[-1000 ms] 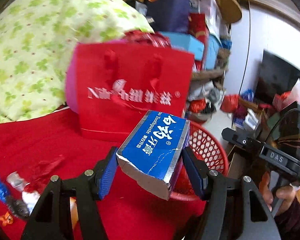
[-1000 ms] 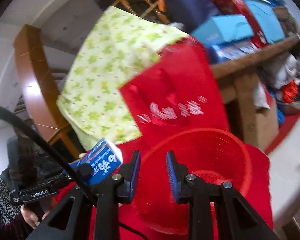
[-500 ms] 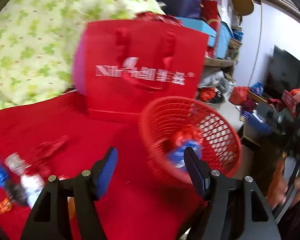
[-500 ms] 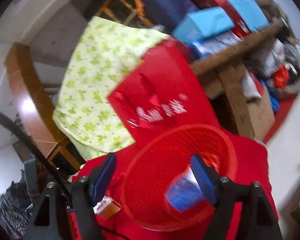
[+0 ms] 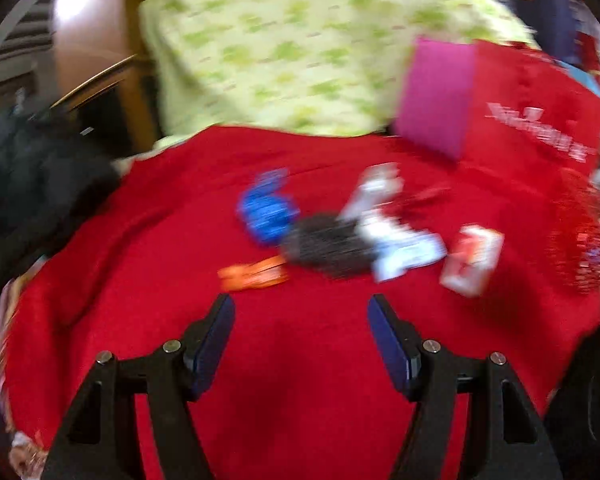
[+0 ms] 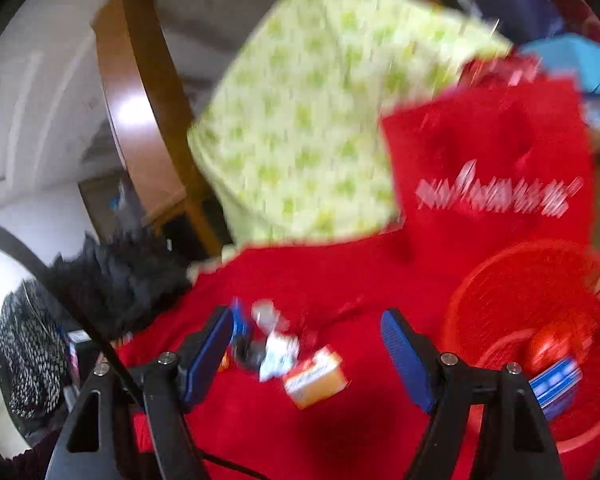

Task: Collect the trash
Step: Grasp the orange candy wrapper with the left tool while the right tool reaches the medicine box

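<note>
Dropped since a second ago, the blue toothpaste box (image 6: 556, 386) lies in the red mesh basket (image 6: 500, 280), seen only from the right wrist. Both the left gripper (image 5: 300, 338) and right gripper (image 6: 306, 354) are released and empty. Blurred wrappers (image 5: 328, 246), perhaps foil, litter the red cloth (image 5: 300, 400).

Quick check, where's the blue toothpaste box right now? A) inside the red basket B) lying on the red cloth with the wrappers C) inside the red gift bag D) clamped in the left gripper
A: the right wrist view shows the blue toothpaste box lying inside the red basket, and the left gripper is open with nothing between its fingers.
</note>
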`<state>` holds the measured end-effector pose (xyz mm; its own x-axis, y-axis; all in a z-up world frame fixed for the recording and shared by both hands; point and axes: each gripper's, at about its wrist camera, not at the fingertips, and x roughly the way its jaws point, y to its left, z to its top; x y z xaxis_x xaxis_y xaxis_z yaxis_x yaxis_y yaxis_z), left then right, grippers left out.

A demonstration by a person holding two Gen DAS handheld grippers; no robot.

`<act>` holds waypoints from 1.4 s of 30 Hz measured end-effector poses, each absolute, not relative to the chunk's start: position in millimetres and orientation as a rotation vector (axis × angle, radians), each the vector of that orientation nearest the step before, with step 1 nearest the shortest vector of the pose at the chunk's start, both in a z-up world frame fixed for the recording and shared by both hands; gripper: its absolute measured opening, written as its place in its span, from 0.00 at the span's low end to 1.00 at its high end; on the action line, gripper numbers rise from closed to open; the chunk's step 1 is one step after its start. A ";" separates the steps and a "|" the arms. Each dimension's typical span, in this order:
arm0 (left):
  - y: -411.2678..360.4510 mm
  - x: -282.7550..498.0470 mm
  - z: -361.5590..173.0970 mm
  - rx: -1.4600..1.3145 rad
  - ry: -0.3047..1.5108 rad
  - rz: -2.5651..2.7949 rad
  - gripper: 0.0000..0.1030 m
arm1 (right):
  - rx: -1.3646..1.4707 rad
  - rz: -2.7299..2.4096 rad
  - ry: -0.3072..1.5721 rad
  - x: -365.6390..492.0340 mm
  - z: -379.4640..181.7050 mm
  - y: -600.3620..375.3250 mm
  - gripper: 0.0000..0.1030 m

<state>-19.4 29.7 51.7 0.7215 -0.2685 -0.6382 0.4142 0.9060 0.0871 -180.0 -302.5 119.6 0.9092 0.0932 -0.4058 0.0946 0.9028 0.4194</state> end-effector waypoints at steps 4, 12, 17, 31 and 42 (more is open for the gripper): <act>71.8 7.1 37.3 0.202 0.690 -0.286 0.68 | 0.567 0.028 0.666 -115.9 69.8 -288.2 0.78; 91.8 71.4 15.3 0.120 0.759 -0.328 0.68 | 0.770 -0.032 0.898 -44.7 8.1 -297.6 0.78; 78.8 121.7 2.4 0.050 0.818 -0.433 0.68 | 0.835 -0.076 0.958 -27.6 -12.9 -299.2 0.78; 41.5 185.8 -57.4 0.007 1.050 -0.726 0.68 | 0.941 -0.141 1.006 -1.4 -49.3 -295.6 0.78; 31.3 137.2 -54.8 0.145 0.993 -0.700 0.68 | 0.870 -0.153 1.020 8.1 -45.0 -275.2 0.78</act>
